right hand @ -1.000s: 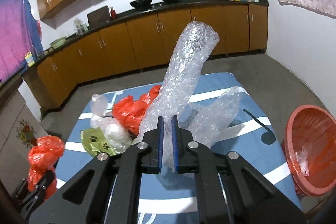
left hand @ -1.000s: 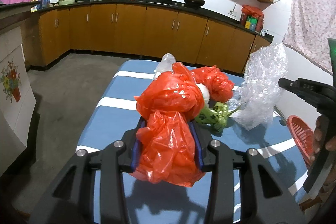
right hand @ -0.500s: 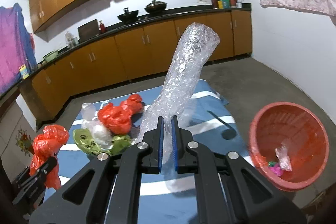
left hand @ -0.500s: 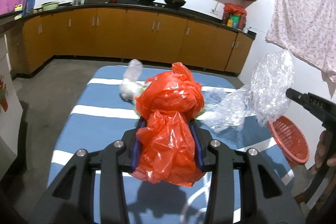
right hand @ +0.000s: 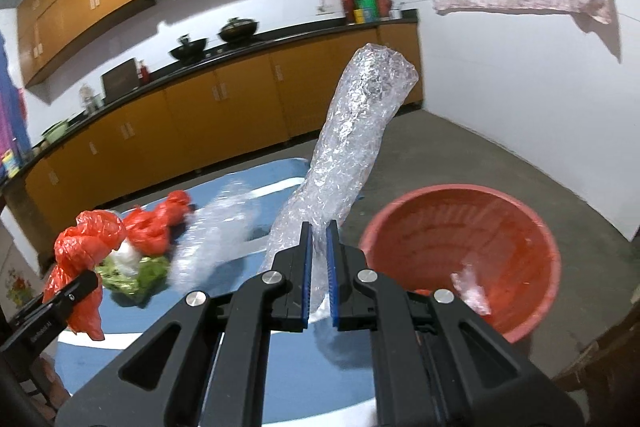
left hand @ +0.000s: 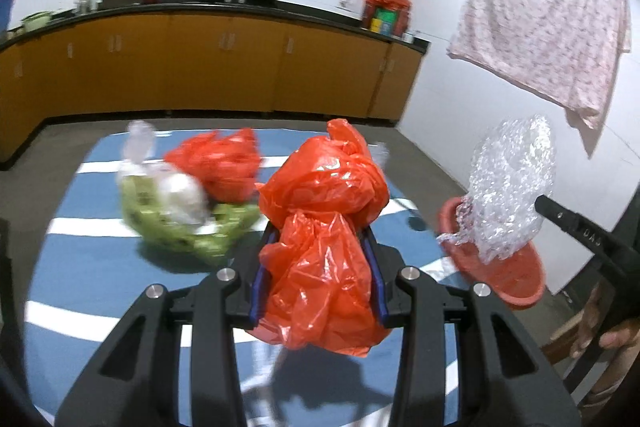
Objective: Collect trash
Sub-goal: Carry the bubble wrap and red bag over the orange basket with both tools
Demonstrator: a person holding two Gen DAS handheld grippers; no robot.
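Partly blurred green bag (left hand: 188, 231), table (left hand: 92, 259)

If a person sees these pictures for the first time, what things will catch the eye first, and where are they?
First, the crumpled red plastic bag clamped in the left gripper, lifted above the blue striped table. Next, the long roll of bubble wrap standing up from the right gripper, close beside the red basket at the table's edge. More bags lie piled on the table.
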